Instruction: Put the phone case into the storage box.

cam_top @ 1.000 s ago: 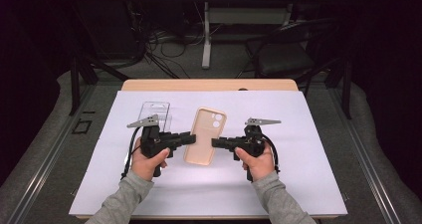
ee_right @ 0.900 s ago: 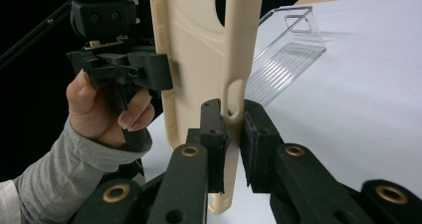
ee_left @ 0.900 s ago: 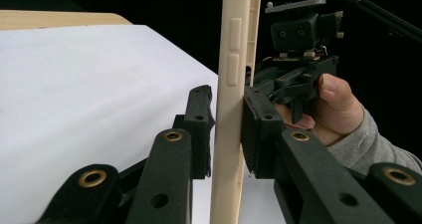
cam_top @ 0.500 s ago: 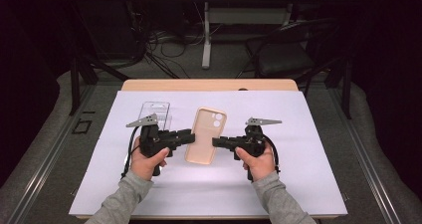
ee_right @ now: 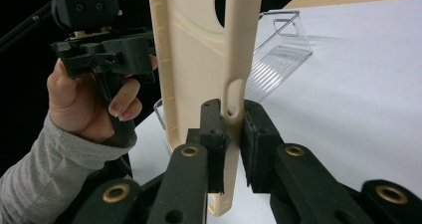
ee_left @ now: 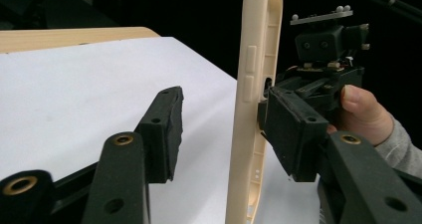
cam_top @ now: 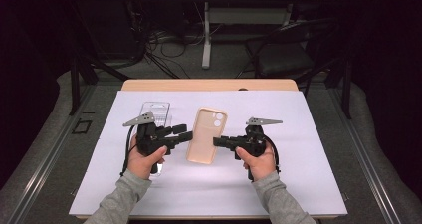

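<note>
High view: a beige phone case (cam_top: 207, 135) sits above the white counter (cam_top: 298, 184), between the left gripper (cam_top: 185, 135) and the right gripper (cam_top: 219, 142). Its long axis runs away from the person, camera cut-out at the far end. A clear plastic tray (cam_top: 155, 113) lies on the counter beyond the left gripper.

Left gripper view: the case (ee_left: 256, 104) stands edge-on, its side buttons facing the camera. The left jaws have just been opening; one stands well clear of the case, the other looks close against its far side, so no grip remains here.

Right gripper view: the right gripper (ee_right: 231, 144) has its jaws closed nearly tight on the case's (ee_right: 199, 59) side wall beside a slot, and it alone carries the case. The case's hollow inner face shows.

Judgement: the step in hand is a handover from left to right. The next move calls for the left gripper to draw back sideways without knocking the case, while the right holds firm.
</note>
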